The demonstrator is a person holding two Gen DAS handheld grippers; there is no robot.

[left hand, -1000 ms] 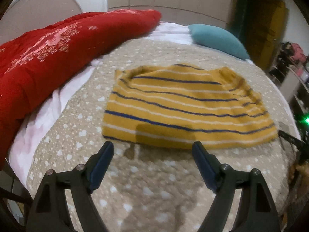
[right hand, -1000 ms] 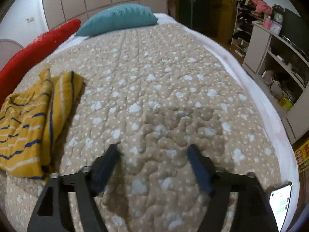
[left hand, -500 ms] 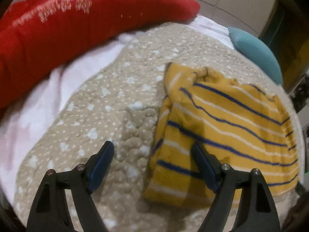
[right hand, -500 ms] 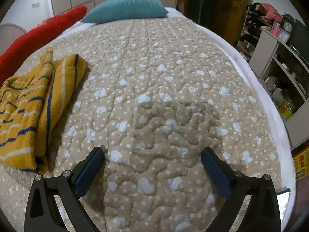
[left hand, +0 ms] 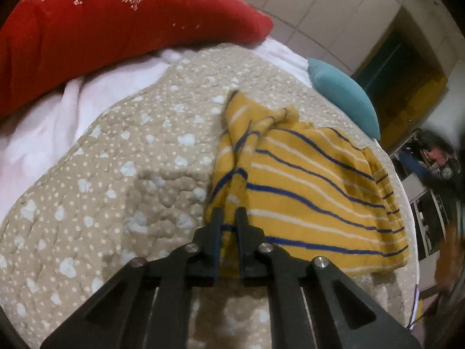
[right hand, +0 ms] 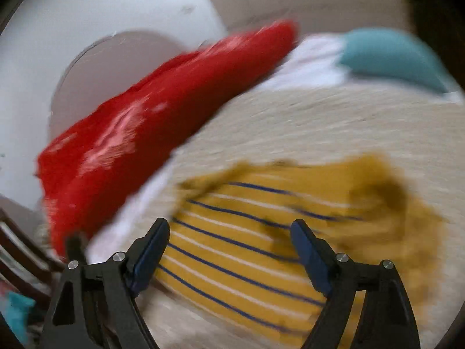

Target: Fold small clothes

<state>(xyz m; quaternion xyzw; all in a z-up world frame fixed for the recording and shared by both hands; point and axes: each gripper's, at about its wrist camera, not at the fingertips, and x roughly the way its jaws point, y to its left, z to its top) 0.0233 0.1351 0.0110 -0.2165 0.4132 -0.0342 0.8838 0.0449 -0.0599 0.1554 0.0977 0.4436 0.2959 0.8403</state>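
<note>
Left wrist view: the left tongs (left hand: 229, 213) are pinched tight on the near left corner of the shirt (left hand: 314, 192), a yellow one with blue and white stripes. The shirt lies on the bed (left hand: 122, 174), toward the bed's right edge, its left side rucked into a ridge that runs up from the grip. A red quilt (left hand: 110, 29) lies along the bed's far left edge and a teal pillow (left hand: 345, 99) at the far end. By my reading, the step in hand is taking hold of the shirt's corners for a fold, and only 1 of 2 corners is secured. At the right rim of this view is a dark blur that I cannot identify.

Right wrist view: heavily smeared by motion. The right tongs (right hand: 229, 254) hang above the shirt (right hand: 261, 250), their jaws wide and closing a little, pads touching nothing. Striped cloth shows in the gap, but below them, not between them. The next move likely calls for them to drop to a free corner and pinch it, then both tongs lift together.

This view alone shows the right tongs' state; the left view alone shows the grip and sharp detail.
</note>
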